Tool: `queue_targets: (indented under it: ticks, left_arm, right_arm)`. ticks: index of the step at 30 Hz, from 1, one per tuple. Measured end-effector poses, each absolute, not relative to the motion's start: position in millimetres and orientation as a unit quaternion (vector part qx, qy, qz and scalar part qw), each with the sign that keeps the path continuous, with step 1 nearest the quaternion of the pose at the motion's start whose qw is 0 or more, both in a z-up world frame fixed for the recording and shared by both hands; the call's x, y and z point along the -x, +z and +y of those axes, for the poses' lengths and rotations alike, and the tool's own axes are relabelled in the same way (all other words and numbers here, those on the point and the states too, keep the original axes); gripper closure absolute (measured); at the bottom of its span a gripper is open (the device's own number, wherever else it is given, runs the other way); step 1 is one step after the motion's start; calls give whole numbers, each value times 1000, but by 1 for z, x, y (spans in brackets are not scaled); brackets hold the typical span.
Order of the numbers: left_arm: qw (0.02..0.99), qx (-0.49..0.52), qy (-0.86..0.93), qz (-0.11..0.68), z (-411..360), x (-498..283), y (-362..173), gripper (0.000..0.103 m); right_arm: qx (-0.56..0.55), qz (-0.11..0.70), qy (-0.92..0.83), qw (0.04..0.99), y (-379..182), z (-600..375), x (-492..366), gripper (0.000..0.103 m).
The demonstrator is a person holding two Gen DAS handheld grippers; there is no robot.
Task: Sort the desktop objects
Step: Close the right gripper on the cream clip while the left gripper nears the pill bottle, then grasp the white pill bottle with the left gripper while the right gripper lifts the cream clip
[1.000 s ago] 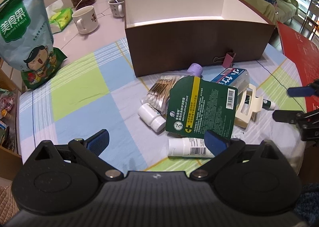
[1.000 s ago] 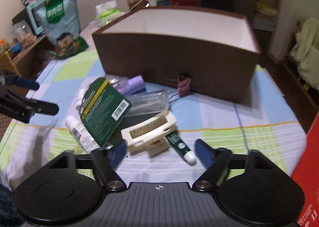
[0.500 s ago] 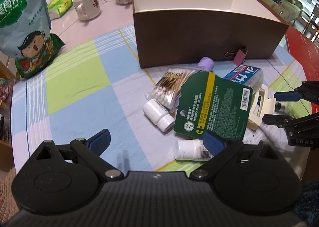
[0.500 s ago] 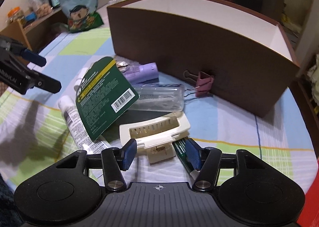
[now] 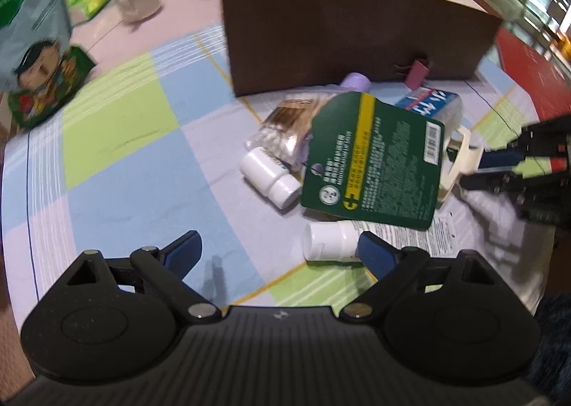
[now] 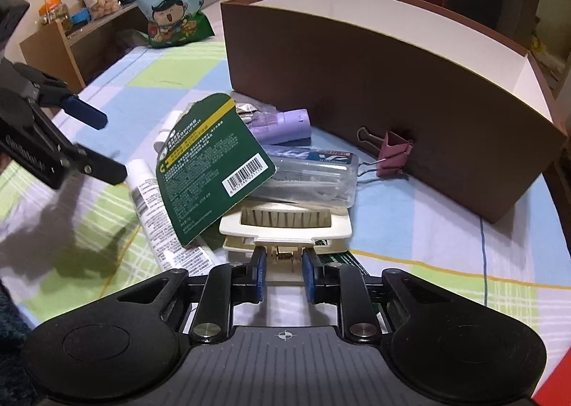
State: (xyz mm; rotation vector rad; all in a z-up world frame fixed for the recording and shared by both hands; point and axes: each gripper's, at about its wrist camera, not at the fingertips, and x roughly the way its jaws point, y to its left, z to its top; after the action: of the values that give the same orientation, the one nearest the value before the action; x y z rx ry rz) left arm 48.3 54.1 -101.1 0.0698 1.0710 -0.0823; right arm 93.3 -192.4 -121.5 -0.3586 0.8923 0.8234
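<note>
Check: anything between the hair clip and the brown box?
Yes. In the right wrist view, the clear case lies between hair clip and box.

Cream hair claw clip [image 6: 285, 227] lies flat beneath clear floss-pick case [image 6: 314, 174] and tilted green card [image 6: 210, 170]; white tube [image 6: 153, 206] alongside. Brown box [image 6: 374, 77] behind (interior white).

box [image 6: 374, 91] behind pile | card [image 6: 210, 163] atop case [image 6: 314, 177] | case on clip [image 6: 285, 227] | binder clip [image 6: 392, 154] against box

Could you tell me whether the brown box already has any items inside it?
Cannot tell: the brown box shows only bare white inner walls; its floor is hidden.
</note>
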Motion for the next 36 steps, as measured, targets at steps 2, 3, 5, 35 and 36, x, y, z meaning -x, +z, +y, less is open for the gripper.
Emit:
queue_targets:
  ticks: [2, 3, 5, 35, 36]
  left_arm:
    - [861, -37, -40, 506, 55, -51, -101, 14]
    - [862, -37, -40, 504, 56, -53, -101, 19]
    - [863, -15, -21, 504, 66, -61, -102, 24]
    - [863, -14, -27, 505, 92, -109, -129, 72]
    - [863, -17, -28, 504, 92, -109, -129, 72]
  right_arm:
    - [166, 418, 383, 807, -118, -195, -92, 83]
    - [167, 418, 383, 807, -116, -196, -90, 83]
    - [166, 420, 380, 807, -113, -199, -87, 83]
    - [180, 425, 381, 801, -120, -188, -79, 54]
    - [179, 419, 378, 806, -119, -189, -78, 33]
